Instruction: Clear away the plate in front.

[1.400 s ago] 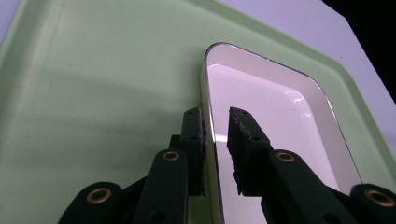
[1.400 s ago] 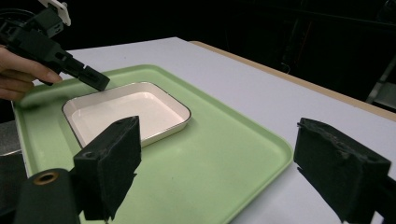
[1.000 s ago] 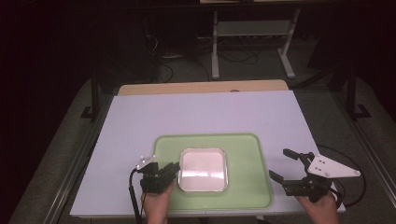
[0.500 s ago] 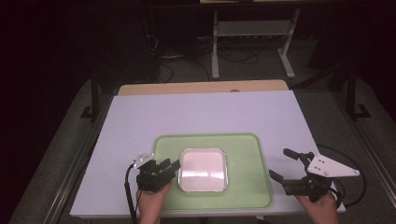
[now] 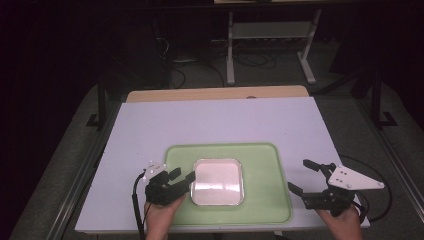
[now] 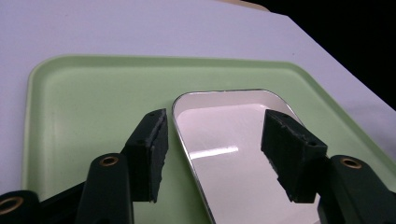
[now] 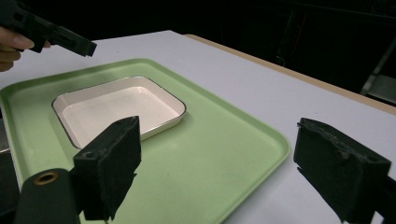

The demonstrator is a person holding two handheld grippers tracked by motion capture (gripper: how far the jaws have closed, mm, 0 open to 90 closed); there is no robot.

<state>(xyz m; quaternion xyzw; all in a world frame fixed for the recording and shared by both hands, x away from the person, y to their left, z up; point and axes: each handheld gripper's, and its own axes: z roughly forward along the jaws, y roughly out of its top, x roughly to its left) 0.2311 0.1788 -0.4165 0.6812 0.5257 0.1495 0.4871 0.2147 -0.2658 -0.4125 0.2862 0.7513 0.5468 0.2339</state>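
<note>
A white square dish (image 5: 217,181) with a thin metal rim lies in the middle of a light green tray (image 5: 260,165) near the table's front edge. My left gripper (image 5: 182,175) is at the dish's left side. In the left gripper view it (image 6: 217,126) straddles the dish's (image 6: 233,186) near rim, one pad over the tray (image 6: 84,102) and one over the dish. Its jaws have just been opening, and the pads stand clear of the rim. My right gripper (image 5: 298,174) stands open just right of the tray, nothing between its jaws (image 7: 219,135).
The tray sits on a white table top (image 5: 215,120) with a wooden strip (image 5: 215,93) along the back. A metal stand (image 5: 270,45) and cables lie on the dark floor behind. The left gripper (image 7: 46,32) appears at the upper left of the right gripper view.
The left gripper's jaws have spread wider around the dish's left rim, and the hand has barely shifted. The right gripper has stayed where it was.
</note>
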